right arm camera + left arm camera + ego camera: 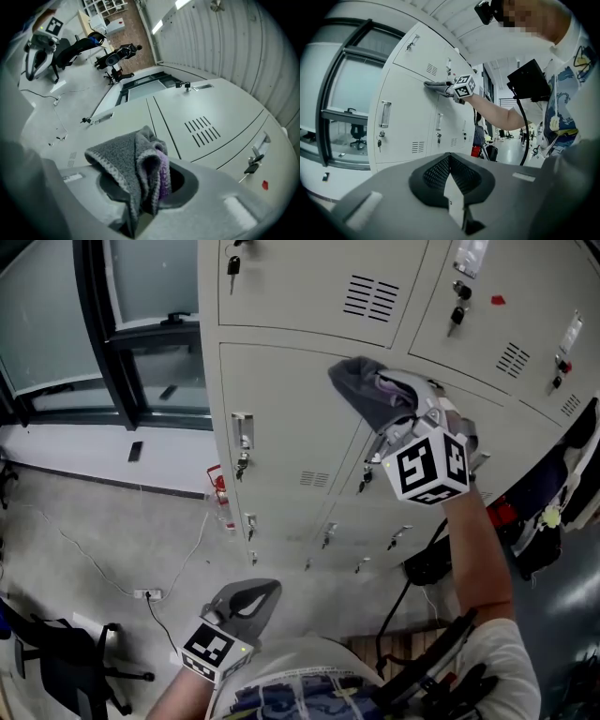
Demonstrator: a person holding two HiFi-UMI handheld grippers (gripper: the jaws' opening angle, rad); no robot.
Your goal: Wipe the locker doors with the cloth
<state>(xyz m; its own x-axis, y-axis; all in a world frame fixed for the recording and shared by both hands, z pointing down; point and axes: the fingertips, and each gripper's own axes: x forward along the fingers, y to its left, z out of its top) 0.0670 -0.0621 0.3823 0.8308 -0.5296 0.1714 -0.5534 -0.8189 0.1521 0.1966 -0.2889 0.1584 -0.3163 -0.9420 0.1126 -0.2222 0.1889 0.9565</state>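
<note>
Cloth (367,390), grey with a purple fold, is clamped in the right tool (394,413), whose jaws are closed on a bunched part of it, and it is held up at the locker doors (281,427), near the seam above a middle-row door. Contact with the metal appears to be made, though how firmly cannot be told. The left tool (248,596) is held low, near the person's body and well apart from the lockers, with its jaws together and nothing between them.

Several risks can be judged from here. Only a wad of the fabric is gripped, with loose folds left hanging, so the cloth could be dragged out of the jaws if it is pressed hard and pulled across the paint. A key (364,481) hangs in a lock just below the right tool, and a loose fold could be caught on it, or the key knocked. Little surface would be wiped if the cloth is kept bunched.
</note>
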